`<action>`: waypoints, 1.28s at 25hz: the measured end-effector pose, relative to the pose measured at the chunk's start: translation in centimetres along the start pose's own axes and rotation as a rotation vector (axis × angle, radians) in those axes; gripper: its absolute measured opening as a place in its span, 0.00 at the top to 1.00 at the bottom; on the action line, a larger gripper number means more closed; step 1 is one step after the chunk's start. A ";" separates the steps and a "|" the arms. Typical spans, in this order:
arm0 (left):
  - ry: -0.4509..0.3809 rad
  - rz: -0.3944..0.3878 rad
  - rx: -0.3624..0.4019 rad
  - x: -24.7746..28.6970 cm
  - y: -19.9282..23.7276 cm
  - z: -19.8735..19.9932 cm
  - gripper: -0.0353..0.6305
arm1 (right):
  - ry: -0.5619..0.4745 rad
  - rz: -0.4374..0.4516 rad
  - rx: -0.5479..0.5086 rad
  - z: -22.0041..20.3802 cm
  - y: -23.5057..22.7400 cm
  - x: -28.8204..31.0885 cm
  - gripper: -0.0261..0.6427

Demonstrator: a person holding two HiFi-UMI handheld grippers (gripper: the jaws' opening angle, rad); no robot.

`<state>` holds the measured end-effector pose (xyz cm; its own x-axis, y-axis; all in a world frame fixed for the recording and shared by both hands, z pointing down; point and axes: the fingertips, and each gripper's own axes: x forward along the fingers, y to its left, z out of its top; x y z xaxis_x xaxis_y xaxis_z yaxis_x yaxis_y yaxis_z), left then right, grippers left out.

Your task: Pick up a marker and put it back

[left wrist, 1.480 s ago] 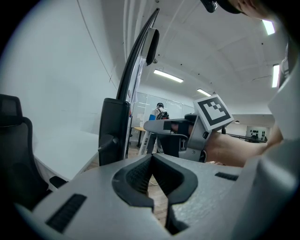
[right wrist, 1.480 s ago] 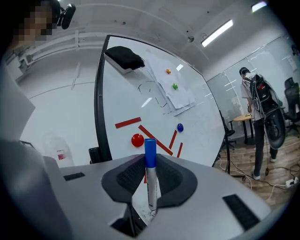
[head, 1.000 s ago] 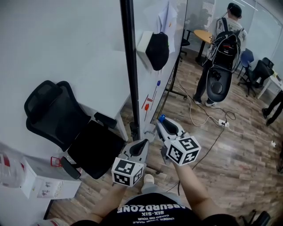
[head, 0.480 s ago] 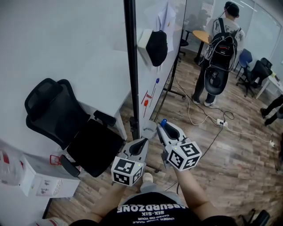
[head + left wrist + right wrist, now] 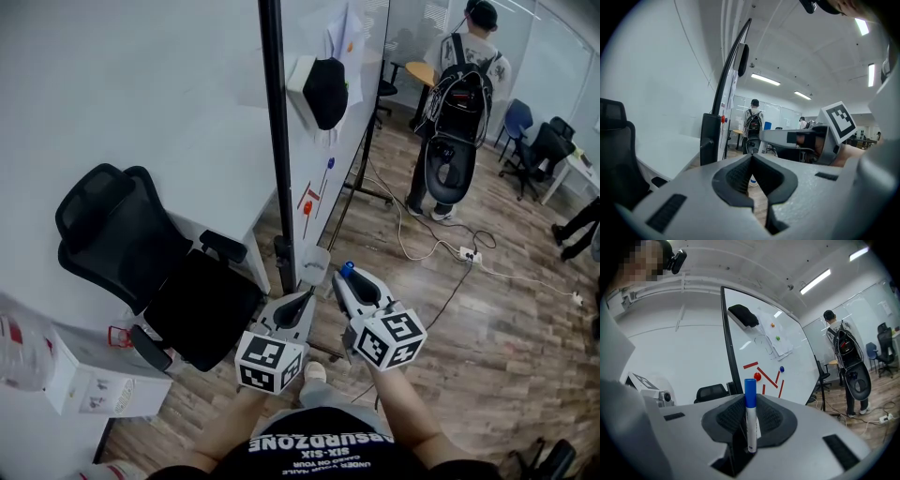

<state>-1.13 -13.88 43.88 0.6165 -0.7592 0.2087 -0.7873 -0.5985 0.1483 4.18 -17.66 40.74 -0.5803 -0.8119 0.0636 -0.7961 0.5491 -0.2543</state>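
Nearest the camera, the left claw (image 5: 752, 161) is held with its jaws drawn together and nothing between them. Just beside it, the right claw (image 5: 345, 278) is clamped on the marker (image 5: 750, 420), which stands upright between the pads – white barrel gripped, blue cap clear above them.

Against the picture of a second ago, the grip is seen to be unchanged: same marker, same upright pose, jaws no wider and no tighter. What has changed is place. In the head view the blue cap now sits slightly lower in the frame and farther from the red marks (image 5: 305, 202) on the board, and both claws have drifted a little together. From this it may be judged that the pick-up is already done and the marker is being carried – only the putting back is left. Where it belongs cannot be made out.

Beyond the claws a black pole (image 5: 275, 141) rises from the wooden floor (image 5: 487, 328), with an office chair (image 5: 122, 244) to its left. Behind the pole stands the whiteboard (image 5: 792, 376), on which a black eraser (image 5: 325, 91) is stuck. Farthest off, a person with a backpack (image 5: 459, 103) is seen from behind, well apart from the work.
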 end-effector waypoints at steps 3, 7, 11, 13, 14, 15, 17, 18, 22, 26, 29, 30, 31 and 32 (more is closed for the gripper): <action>0.001 0.001 -0.001 -0.6 -0.3 -0.1 0.94 | 0.005 -0.005 0.003 -0.5 0.5 -0.8 0.86; 0.000 -0.001 -0.005 -1.3 -0.7 -0.3 0.94 | 0.016 -0.013 -0.008 -1.3 1.3 -1.7 0.86; 0.003 -0.008 -0.011 -2.0 -1.4 -0.7 0.94 | 0.040 -0.018 -0.023 -2.7 2.2 -2.7 0.86; 0.011 -0.012 -0.014 -2.3 -1.8 -1.2 0.94 | 0.067 -0.027 -0.029 -4.1 2.5 -3.1 0.86; 0.015 -0.013 -0.016 -2.4 -1.9 -1.4 0.94 | 0.083 -0.033 -0.029 -4.9 2.6 -3.3 0.86; 0.018 -0.014 -0.019 -2.6 -2.0 -1.6 0.94 | 0.097 -0.037 -0.025 -5.7 2.8 -3.6 0.86; 0.023 -0.010 -0.022 -2.7 -2.0 -2.1 0.94 | 0.124 -0.037 -0.019 -7.0 3.0 -3.9 0.86; 0.026 -0.007 -0.022 -2.7 -2.0 -2.3 0.94 | 0.137 -0.037 -0.020 -7.5 3.0 -4.1 0.86; 0.043 0.005 -0.028 -2.9 -2.0 -3.4 0.94 | 0.164 -0.034 -0.034 -8.4 3.4 -4.6 0.86; 0.048 0.005 -0.031 -2.9 -2.2 -3.8 0.94 | 0.169 -0.027 -0.042 -8.6 3.6 -4.8 0.86; 0.045 0.009 -0.028 -2.7 -2.2 -3.7 0.94 | 0.171 -0.021 -0.044 -8.6 3.6 -4.8 0.86; 0.043 0.011 -0.028 -2.7 -2.2 -3.6 0.94 | 0.172 -0.019 -0.045 -8.6 3.5 -4.7 0.86; 0.042 0.013 -0.029 -2.7 -2.1 -3.6 0.94 | 0.172 -0.017 -0.046 -8.6 3.5 -4.6 0.86; 0.041 0.015 -0.030 -2.7 -2.1 -3.6 0.94 | 0.171 -0.015 -0.047 -8.5 3.5 -4.6 0.86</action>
<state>-1.20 -9.70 46.46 0.6042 -0.7564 0.2506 -0.7967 -0.5788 0.1738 2.57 -10.31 47.74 -0.5860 -0.7765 0.2316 -0.8096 0.5493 -0.2068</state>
